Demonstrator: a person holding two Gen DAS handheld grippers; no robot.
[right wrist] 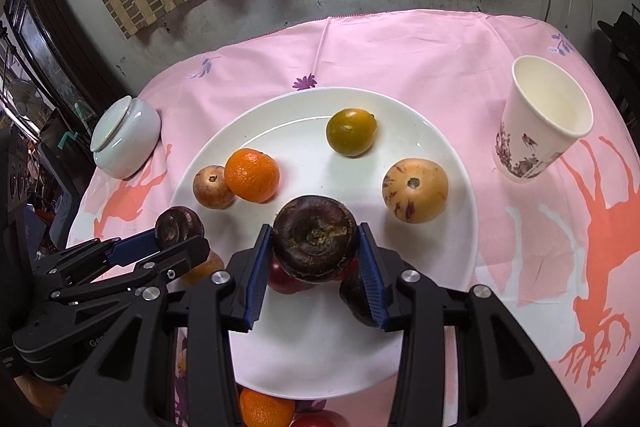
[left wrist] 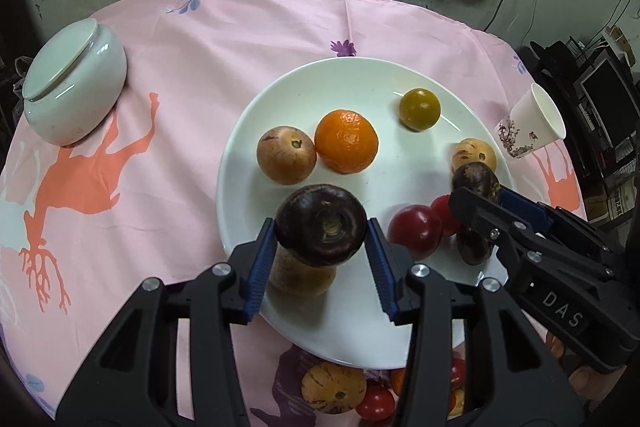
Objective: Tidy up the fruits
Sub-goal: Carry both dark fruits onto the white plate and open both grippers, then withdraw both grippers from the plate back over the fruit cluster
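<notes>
Left wrist view puts your left gripper (left wrist: 320, 239) nearest of all, its jaws closed about halfway onto a dark purple fruit (left wrist: 321, 225), one blue pad on each side and the stem scar facing the camera. That fruit hangs over the near left part of the white plate (left wrist: 360, 343), directly above a tan fruit (left wrist: 298, 273) lying there, so a straight drop would land on it; whether the two touch you cannot tell.

Your right gripper (right wrist: 316, 243) grips a second dark purple fruit (right wrist: 315, 239) the same way, jaws half closed, pads on both flanks. It sits over the near middle of the plate, with red fruits (right wrist: 282, 277) and another dark fruit (right wrist: 358, 297) just below and behind it. Both held fruits are round, so no long axis matters; what matters is which bare patch lies ahead of each.

My judgement: the open white space lies forward, between the held fruits and the farther ones. Beyond it sit a brown fruit (left wrist: 286, 155) touching an orange (left wrist: 346, 141), then a speckled tan fruit (right wrist: 415, 190) to the right, and farthest a green citrus (left wrist: 420, 109). More loose fruit (left wrist: 334, 389) waits off the plate's near edge on the pink cloth (left wrist: 180, 75).
</notes>
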